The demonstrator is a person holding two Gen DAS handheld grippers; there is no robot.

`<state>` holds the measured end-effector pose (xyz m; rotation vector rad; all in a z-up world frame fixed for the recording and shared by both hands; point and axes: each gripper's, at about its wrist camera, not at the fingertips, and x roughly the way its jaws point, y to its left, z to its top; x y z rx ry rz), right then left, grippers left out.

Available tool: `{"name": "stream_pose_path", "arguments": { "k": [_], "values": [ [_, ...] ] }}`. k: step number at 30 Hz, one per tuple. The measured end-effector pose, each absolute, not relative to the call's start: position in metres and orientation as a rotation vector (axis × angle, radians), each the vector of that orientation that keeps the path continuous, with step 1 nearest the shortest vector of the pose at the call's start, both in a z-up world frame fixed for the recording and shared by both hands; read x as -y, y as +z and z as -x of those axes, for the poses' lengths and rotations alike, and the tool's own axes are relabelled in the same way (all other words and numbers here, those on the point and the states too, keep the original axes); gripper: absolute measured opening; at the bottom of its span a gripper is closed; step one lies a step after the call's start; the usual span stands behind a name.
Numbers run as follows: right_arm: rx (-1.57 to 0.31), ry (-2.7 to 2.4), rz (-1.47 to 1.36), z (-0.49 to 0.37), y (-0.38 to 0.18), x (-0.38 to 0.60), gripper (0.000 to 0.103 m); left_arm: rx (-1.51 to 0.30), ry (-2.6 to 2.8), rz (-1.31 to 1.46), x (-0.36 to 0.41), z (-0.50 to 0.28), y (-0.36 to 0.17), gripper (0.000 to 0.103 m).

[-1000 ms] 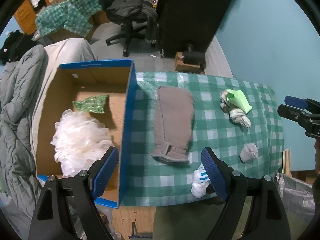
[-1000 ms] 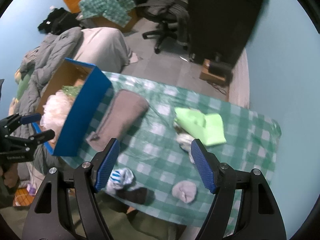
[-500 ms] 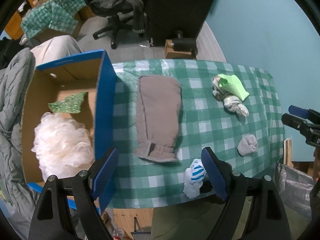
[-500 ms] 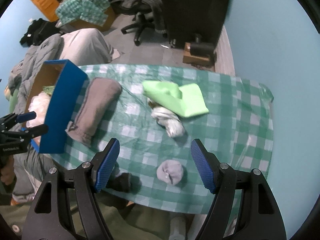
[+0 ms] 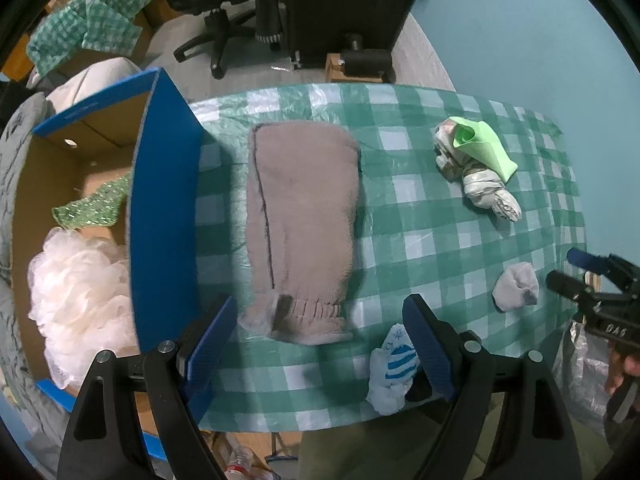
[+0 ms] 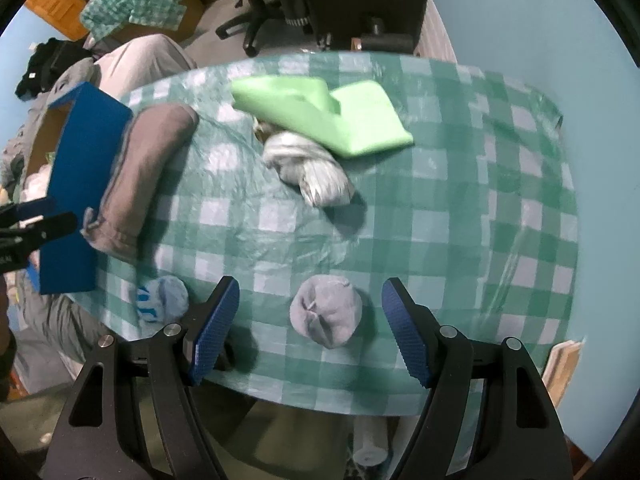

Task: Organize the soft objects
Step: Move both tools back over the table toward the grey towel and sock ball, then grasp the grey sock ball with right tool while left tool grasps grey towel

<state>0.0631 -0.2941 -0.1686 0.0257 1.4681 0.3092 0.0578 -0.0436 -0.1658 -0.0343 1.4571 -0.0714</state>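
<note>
A grey fleece mitt (image 5: 304, 224) lies on the green checked table (image 5: 420, 216), beside the blue cardboard box (image 5: 160, 208). The box holds a white bath pouf (image 5: 80, 284) and a green sparkly cloth (image 5: 92, 204). My left gripper (image 5: 320, 344) is open above the mitt's cuff. My right gripper (image 6: 310, 328) is open around a grey sock ball (image 6: 326, 310), apart from it. A white and blue sock (image 5: 394, 364) lies at the near edge. A green cloth (image 6: 324, 114) rests on a grey-white bundle (image 6: 312, 168).
The mitt (image 6: 140, 176), box (image 6: 80, 184) and striped sock (image 6: 160, 298) also show in the right wrist view. An office chair (image 5: 224, 4) and a dark cabinet (image 5: 344, 8) stand beyond the table. A grey duvet (image 5: 16, 152) lies left of the box.
My left gripper has moved right, from over the box edge to over the mitt. My right gripper has moved right and lower, bringing the grey sock ball between its fingers.
</note>
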Motion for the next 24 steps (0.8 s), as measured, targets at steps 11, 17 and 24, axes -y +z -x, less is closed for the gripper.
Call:
{"name": "stream_pose_path", "arguments": {
  "k": [11,17,24],
  "values": [
    [-1.543,0.281,-0.010,-0.050,-0.220,0.295,0.075,-1.491,-0.072,0.052,0.042,-0.058,-0.191,0.086],
    [-1.564,0.270,-0.007,-0.044,-0.239,0.297,0.074,-1.521,-0.059,0.116,0.033,-0.060,-0.201,0.086],
    [-1.588,0.290,0.036,-0.046,-0.249,0.293,0.048,-1.534,-0.053,0.120,0.032,-0.067,-0.206,0.087]
  ]
}}
